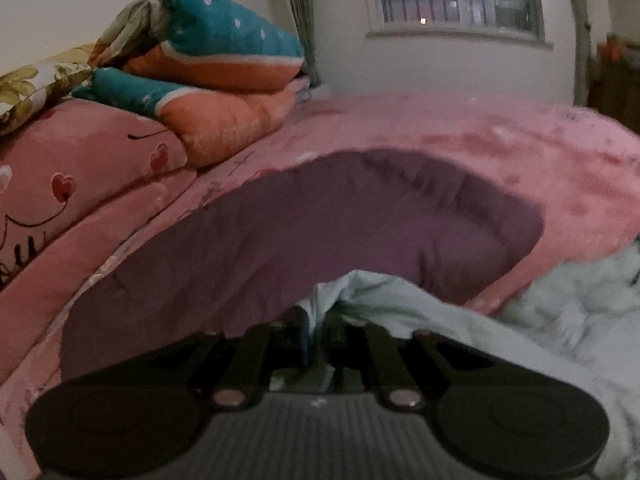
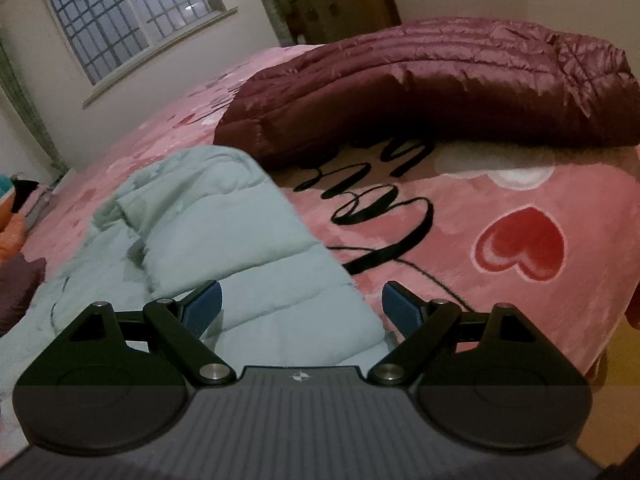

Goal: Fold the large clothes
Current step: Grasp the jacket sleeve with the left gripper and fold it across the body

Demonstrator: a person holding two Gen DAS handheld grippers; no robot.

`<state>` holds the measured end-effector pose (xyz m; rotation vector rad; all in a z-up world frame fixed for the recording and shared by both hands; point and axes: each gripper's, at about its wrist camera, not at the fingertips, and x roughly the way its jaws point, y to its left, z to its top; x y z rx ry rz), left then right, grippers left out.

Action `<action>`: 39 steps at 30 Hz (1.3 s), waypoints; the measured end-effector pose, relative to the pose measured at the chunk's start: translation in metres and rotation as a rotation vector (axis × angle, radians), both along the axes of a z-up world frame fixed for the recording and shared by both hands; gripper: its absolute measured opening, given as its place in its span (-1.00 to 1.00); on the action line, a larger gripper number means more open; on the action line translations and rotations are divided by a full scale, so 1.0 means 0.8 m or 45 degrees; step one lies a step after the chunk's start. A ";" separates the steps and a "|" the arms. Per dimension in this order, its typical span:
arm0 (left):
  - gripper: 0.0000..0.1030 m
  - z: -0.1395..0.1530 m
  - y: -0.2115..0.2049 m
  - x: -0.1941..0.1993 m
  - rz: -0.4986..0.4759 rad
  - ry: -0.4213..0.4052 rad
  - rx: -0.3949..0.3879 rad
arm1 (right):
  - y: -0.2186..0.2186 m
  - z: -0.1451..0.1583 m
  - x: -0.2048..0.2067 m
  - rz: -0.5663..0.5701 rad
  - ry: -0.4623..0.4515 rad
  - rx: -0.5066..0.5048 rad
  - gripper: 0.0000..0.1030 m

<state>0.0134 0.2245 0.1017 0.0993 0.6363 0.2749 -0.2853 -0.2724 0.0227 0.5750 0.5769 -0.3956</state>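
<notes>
A pale mint-green puffer jacket [image 2: 224, 240] lies rumpled on the pink bed. In the left wrist view my left gripper [image 1: 316, 332] is shut on a pinched edge of this jacket [image 1: 420, 304], which trails off to the right. In the right wrist view my right gripper [image 2: 302, 308] is open, its blue pads [image 2: 204, 306] standing either side of the jacket's near quilted part, just above it. A purple garment [image 1: 320, 232] lies flat on the bed beyond my left gripper.
A shiny maroon puffer jacket [image 2: 440, 80] lies on the far side of the bed. Folded quilts [image 1: 192, 72] are stacked at the head of the bed. The pink heart-printed blanket [image 2: 500, 220] covers the bed. A barred window [image 2: 128, 20] and a wooden cabinet [image 2: 340, 0] stand behind.
</notes>
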 end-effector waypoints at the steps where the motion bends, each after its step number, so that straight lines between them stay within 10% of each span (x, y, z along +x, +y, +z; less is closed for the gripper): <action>1: -0.66 -0.002 0.001 -0.002 0.007 0.000 -0.003 | 0.000 0.000 0.001 -0.008 0.003 -0.004 1.00; 5: 0.00 0.003 0.006 -0.018 -0.001 0.006 0.002 | -0.007 0.002 -0.003 -0.049 -0.012 -0.005 1.00; 19: 0.62 0.078 -0.065 -0.141 -0.303 -0.145 -0.080 | -0.033 0.004 -0.037 -0.118 -0.104 0.085 1.00; 30: 0.66 0.057 -0.290 -0.232 -0.903 -0.030 -0.354 | -0.063 0.002 -0.072 -0.222 -0.186 0.170 1.00; 39: 0.62 -0.017 -0.452 -0.254 -1.163 0.210 -0.558 | -0.080 -0.002 -0.096 -0.261 -0.253 0.219 1.00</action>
